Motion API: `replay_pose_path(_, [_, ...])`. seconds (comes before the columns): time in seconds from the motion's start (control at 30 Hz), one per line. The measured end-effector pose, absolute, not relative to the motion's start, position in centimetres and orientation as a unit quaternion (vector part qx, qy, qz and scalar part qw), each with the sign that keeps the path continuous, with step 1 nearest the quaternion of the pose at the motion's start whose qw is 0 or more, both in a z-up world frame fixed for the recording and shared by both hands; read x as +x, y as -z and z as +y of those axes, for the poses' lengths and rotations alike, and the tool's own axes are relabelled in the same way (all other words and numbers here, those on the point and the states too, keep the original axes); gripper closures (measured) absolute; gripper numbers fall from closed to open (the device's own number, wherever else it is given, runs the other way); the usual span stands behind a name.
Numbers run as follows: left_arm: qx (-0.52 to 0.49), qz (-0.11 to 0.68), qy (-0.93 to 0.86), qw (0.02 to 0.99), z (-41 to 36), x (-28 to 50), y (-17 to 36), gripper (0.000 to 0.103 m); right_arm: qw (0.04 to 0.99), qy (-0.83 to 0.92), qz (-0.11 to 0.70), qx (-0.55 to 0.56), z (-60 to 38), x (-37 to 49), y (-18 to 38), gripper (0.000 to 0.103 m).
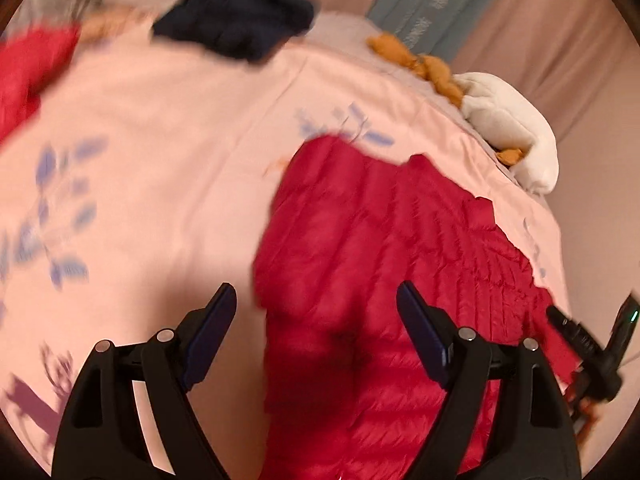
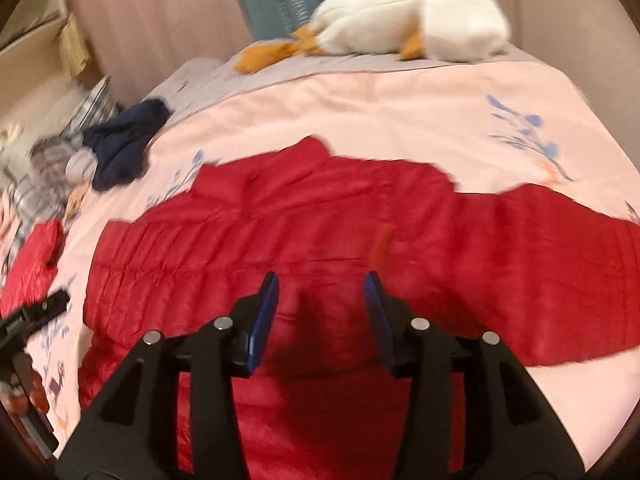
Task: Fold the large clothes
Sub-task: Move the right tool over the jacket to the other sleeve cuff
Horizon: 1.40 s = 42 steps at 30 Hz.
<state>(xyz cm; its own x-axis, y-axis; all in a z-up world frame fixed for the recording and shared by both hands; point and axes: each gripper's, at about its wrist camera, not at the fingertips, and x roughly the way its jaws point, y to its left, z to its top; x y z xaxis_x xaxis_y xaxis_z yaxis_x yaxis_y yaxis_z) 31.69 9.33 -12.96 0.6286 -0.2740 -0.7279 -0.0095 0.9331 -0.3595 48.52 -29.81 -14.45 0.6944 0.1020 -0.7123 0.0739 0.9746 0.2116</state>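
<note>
A: What is lying in front of us right now?

B: A red quilted down jacket [image 2: 320, 232] is lying spread across the pale pink bedcover with blue flower prints [image 2: 400, 120]. Its collar is pointing toward the white plush goose with orange feet [image 2: 408, 20] at the far edge, and one sleeve is stretching out to the right.

A: Is either tool gripping it?

B: No. The left gripper [image 1: 316, 312] is hanging over the jacket's left edge with its jaws wide apart and nothing between the pads. The right gripper [image 2: 322, 304] is standing about half open above the jacket's middle, also holding nothing; the fabric is lying below it, not pinched.

A: So which step is this?

B: I'm judging that the jacket is being laid flat, and the folding itself is not yet showing: no sleeve is lying across the body.

A: And next?

B: Probably taking the outstretched sleeve near its cuff and the matching side, then bringing them over the chest. That is calling for each gripper to come down to the fabric and close on a single edge, since the puffy, slippery shell is likely to slide.

A: Anything else nearby?

B: A dark navy garment [image 2: 124, 140] is sitting crumpled at the far left, well apart from the jacket.
</note>
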Motion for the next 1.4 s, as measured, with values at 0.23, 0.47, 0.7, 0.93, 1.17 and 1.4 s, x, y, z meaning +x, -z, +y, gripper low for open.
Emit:
replay_pose_path(0.23, [-0.021, 0.448, 0.074, 0.891, 1.5, 34.4, 15.0, 0.02, 0.897, 0.006, 0.44, 0.045, -27.0, 50.0, 19.5, 0.057])
replay_pose_path(0.47, [0.005, 0.484, 0.055, 0.873, 0.7, 35.6, 17.6, 0.016, 0.893, 0.005, 0.443, 0.08, -27.6, 49.5, 18.9, 0.043])
replay_pose_path(0.7, [-0.037, 0.47, 0.074, 0.879, 1.6, 31.4, 14.1, 0.009, 0.911, -0.01, 0.37, 0.184, -33.8, 41.4, 14.4, 0.016])
replay_pose_path(0.93, [-0.097, 0.432, 0.116, 0.889, 4.3, 23.1, 11.9, 0.001, 0.884, 0.072, 0.326, 0.327, -47.2, 30.1, 14.6, 0.012])
replay_pose_path(1.17, [-0.187, 0.433, 0.105, 0.875, 8.3, 15.7, 13.5, 0.001, 0.833, 0.153, 0.282, 0.452, -57.8, 20.9, 18.1, 0.011])
replay_pose_path(1.4, [-0.192, 0.448, 0.1, 0.868, 9.2, 13.0, 13.2, 0.001, 0.811, 0.176, 0.245, 0.501, -61.9, 19.2, 19.8, 0.011])
